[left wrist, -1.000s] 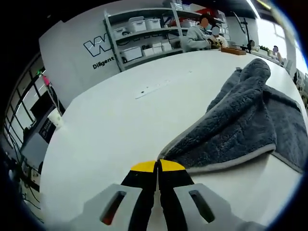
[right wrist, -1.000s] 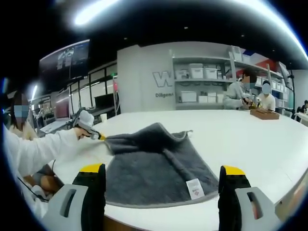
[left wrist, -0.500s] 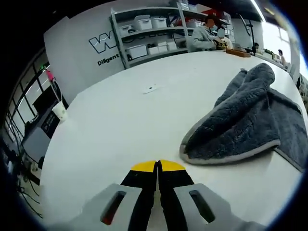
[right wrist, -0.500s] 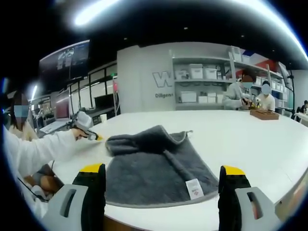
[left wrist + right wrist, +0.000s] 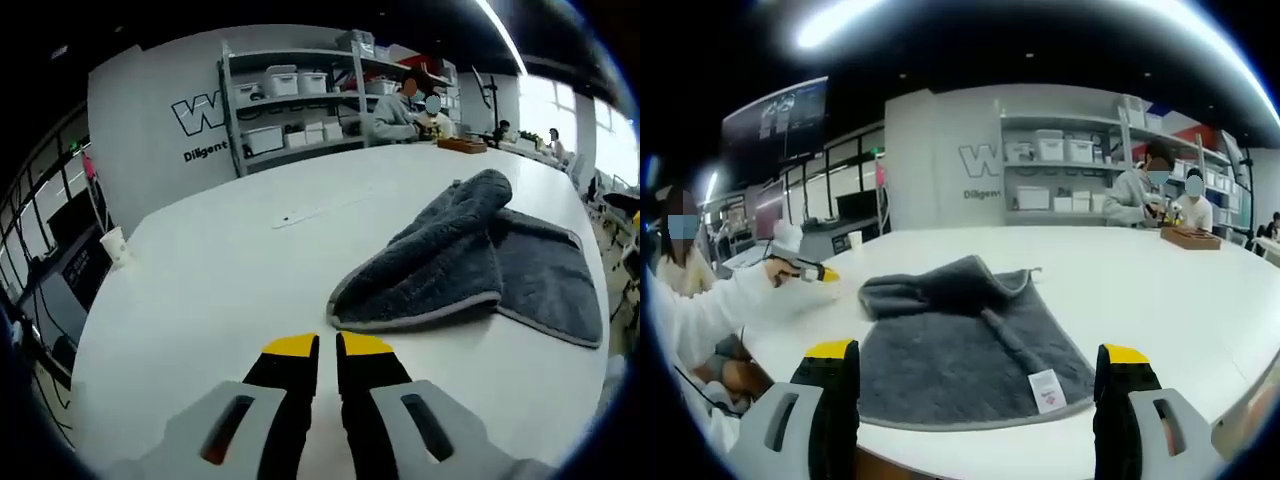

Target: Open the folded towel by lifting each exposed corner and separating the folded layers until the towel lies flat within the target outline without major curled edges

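Both grippers are hovering over the broad white table [image 5: 200,290], and neither is holding anything. Ahead of the left gripper [image 5: 327,346], whose yellow-tipped jaws are standing almost together with only a thin gap between them, the grey towel [image 5: 470,260] is lying just beyond and to the right of the tips, apart from them; its near part is sitting doubled over in a thick rounded fold (pale edging is running along the lower hem) while a flatter layer is spreading out further right. Between the widely parted jaws of the right gripper [image 5: 975,365], the same towel [image 5: 960,350] is resting on the table [image 5: 1160,290] straight ahead, its far edge bunching into a roll and a small white label [image 5: 1044,390] showing near its closest hem. Off to that gripper's left, the left gripper [image 5: 820,273] is coming into view at the end of a white sleeve [image 5: 710,310], clear of the towel. Beyond the table, shelves [image 5: 300,100] with bins are standing against a wall.
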